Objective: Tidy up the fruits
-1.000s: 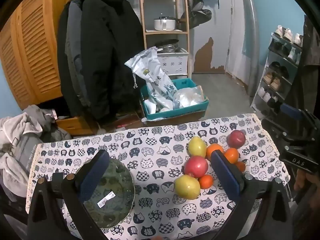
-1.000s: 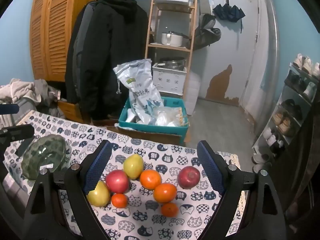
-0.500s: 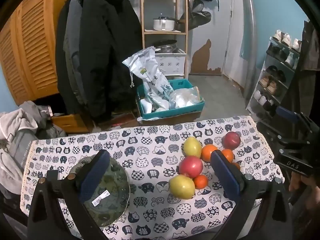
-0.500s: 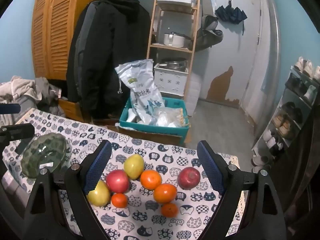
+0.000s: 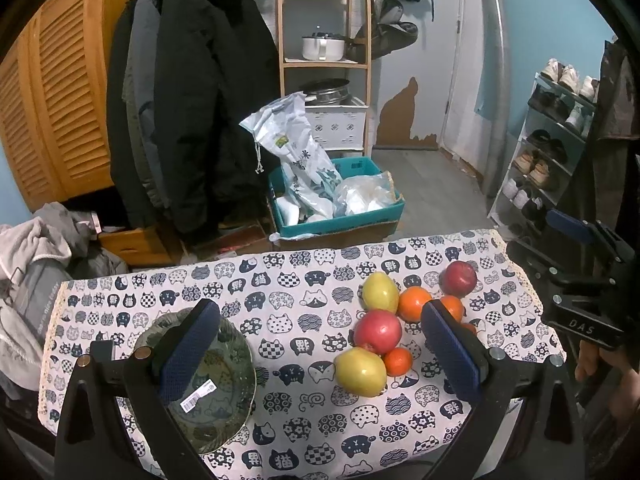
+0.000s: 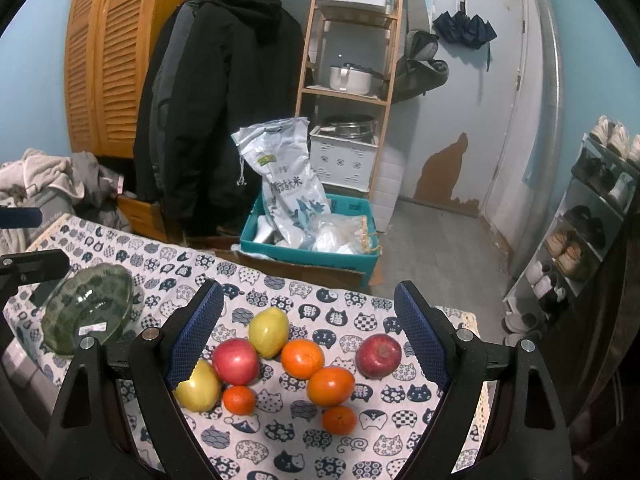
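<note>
Fruits [image 6: 280, 364], two yellow pears, two red apples and four oranges, lie clustered on the cat-print tablecloth [image 5: 280, 292], well apart from the empty green glass bowl [image 5: 224, 384] at its other end. We hold the left gripper [image 5: 320, 344] and the right gripper [image 6: 308, 328] above the table, jaws spread wide and holding nothing. We judge no fruit moved yet; next we would lower one gripper around a single outer fruit, perhaps the lone apple [image 6: 378, 355].

Right gripper [image 6: 308, 336], fingers spread wide, hovers above 8 fruits [image 6: 280, 364]; green bowl [image 6: 86, 314] sits left.
</note>
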Demonstrator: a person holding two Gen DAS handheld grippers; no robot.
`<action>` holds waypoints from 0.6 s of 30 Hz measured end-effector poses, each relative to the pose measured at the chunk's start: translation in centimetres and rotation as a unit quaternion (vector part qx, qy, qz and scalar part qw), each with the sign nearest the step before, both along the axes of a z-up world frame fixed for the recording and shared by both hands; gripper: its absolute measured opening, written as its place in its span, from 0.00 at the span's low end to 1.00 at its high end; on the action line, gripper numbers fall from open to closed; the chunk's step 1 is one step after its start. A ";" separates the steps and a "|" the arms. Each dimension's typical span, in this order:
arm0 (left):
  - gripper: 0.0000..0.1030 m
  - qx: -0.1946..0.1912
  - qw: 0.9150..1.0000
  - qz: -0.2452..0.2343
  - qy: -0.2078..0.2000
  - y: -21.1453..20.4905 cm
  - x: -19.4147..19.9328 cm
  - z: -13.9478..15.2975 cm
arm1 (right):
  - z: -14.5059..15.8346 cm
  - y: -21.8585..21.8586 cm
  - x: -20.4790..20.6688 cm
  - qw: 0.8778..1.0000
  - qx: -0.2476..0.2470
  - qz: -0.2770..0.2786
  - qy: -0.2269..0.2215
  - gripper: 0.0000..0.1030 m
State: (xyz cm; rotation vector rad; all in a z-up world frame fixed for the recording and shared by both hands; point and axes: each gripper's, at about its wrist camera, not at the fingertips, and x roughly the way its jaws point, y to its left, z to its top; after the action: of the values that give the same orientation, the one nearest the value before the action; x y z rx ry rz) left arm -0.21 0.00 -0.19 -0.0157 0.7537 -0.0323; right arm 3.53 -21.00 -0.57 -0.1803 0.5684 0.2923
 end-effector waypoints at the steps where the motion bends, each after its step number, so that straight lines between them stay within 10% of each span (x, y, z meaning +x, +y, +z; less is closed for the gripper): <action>1: 0.99 0.000 1.000 -0.001 -0.001 0.0 0.0 0.0 | 0.0 0.0 0.0 1.000 -0.001 0.000 0.000 0.83; 18: 0.99 0.001 1.000 -0.002 -0.003 -0.1 0.0 0.2 | -0.1 0.2 0.0 1.000 -0.002 0.001 0.000 0.83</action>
State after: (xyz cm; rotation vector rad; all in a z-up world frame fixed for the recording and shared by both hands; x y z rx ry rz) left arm -0.23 -0.07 -0.02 -0.0131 0.7481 -0.0354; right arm 3.51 -20.81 -0.62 -0.1847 0.5694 0.2925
